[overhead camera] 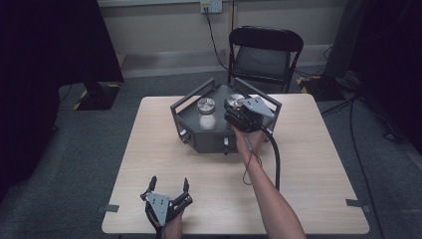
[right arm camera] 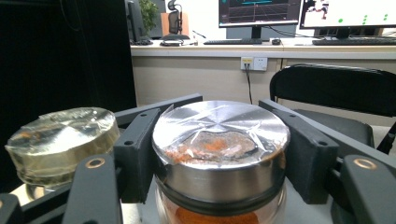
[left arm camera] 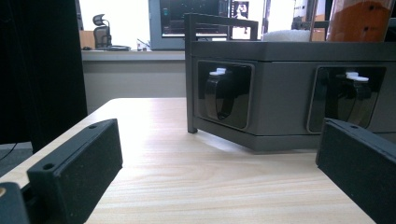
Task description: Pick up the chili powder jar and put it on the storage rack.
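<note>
Item: spice jar with orange powder [right arm camera: 219, 205], glass body, brushed-metal lid [right arm camera: 220, 135] under torn clear film. It is stood in the dark grey hexagonal rack [overhead camera: 199, 137] at the far middle of the wooden table [overhead camera: 308, 164], on the rack's right side.

Companion item: a second jar, of white powder [overhead camera: 207, 119], is stood just beside it to the left, apart from it; its lid [right arm camera: 63, 135] is seen close by in the right gripper view.

Right gripper [right arm camera: 219, 156]: the jaws are closed on the metal lid, one pad at each side, near the lid's upper edge. The grip is judged firm and fairly centred.

Left gripper [overhead camera: 169, 186]: it is rested at the near edge of the table, jaws spread wide, nothing between them; the rack's front knobs [left arm camera: 224, 95] are faced.

Handling note: a straight, upright lift is advised, so that the rack's raised rail [overhead camera: 191, 97] and the neighbouring jar are cleared. The hold should be kept level, since the lid alone is gripped and a loose cap could part from the glass. Whether the lid is screwed tight cannot be told.
</note>
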Tool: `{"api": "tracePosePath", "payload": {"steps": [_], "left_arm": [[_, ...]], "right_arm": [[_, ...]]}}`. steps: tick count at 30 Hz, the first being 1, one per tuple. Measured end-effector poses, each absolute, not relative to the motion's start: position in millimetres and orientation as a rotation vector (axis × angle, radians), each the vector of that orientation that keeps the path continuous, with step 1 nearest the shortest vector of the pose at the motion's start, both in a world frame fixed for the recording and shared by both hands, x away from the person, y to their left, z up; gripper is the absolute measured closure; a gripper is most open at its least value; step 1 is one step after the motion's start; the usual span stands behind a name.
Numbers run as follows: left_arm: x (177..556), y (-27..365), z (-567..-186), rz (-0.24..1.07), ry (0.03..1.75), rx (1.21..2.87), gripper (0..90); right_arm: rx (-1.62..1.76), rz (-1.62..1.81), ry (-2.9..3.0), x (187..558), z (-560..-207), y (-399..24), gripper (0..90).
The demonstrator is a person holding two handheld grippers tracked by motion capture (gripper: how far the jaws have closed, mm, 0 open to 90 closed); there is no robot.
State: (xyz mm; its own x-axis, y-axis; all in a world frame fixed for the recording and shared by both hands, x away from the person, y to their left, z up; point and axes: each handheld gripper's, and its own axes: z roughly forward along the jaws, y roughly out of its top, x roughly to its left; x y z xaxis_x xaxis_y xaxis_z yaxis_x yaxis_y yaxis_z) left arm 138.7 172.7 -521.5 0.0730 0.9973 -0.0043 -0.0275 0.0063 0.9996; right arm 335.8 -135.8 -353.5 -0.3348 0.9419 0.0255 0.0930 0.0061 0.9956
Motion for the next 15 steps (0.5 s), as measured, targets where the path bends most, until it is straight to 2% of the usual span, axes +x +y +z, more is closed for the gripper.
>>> {"api": "tracePosePath", "payload": {"steps": [15], "left_arm": [[138.7, 172.7, -521.5, 1.165, 1.138, 1.219, 0.0]], "right_arm": [[1.129, 1.403, 1.555, 339.6, -353.9, -140.0, 34.6]]}}
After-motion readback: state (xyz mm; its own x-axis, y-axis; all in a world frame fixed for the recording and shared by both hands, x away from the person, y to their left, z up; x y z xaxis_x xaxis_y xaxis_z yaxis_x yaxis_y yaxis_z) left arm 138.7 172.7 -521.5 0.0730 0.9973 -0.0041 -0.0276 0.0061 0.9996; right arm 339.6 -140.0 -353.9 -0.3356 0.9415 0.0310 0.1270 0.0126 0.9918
